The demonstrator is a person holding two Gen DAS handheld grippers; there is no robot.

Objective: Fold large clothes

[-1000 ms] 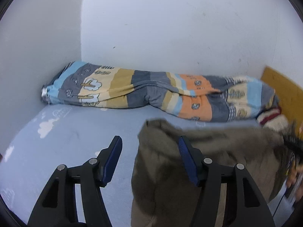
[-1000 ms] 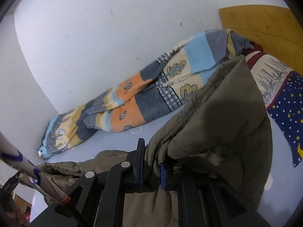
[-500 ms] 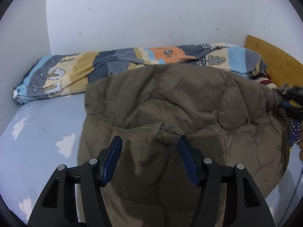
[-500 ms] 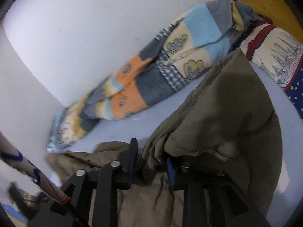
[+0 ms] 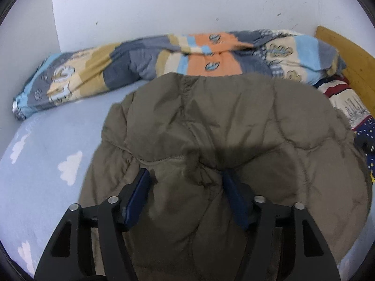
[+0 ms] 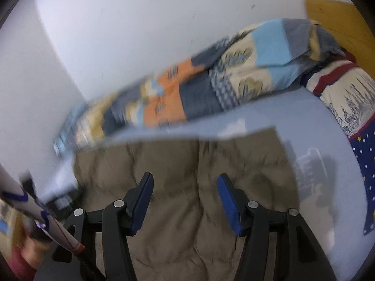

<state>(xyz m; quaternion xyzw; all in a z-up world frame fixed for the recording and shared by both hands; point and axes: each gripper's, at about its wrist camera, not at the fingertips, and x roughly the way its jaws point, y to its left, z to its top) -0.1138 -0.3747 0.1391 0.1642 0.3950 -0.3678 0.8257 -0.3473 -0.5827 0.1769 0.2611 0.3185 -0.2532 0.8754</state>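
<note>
An olive-brown padded jacket lies spread on the light blue bed sheet. In the left wrist view my left gripper is open, its blue-padded fingers wide apart with a fold of the jacket bulging between them. In the right wrist view the jacket lies flat under my right gripper, which is open and empty just above it. This view is motion-blurred.
A rolled patchwork quilt lies along the white wall at the back. A pillow with red stripes and a navy starred cloth lie at the right by the wooden headboard. A striped sleeve shows at lower left.
My right gripper has opened and let go of the jacket, which has dropped flat on the bed. My left gripper has moved closer over the jacket.
</note>
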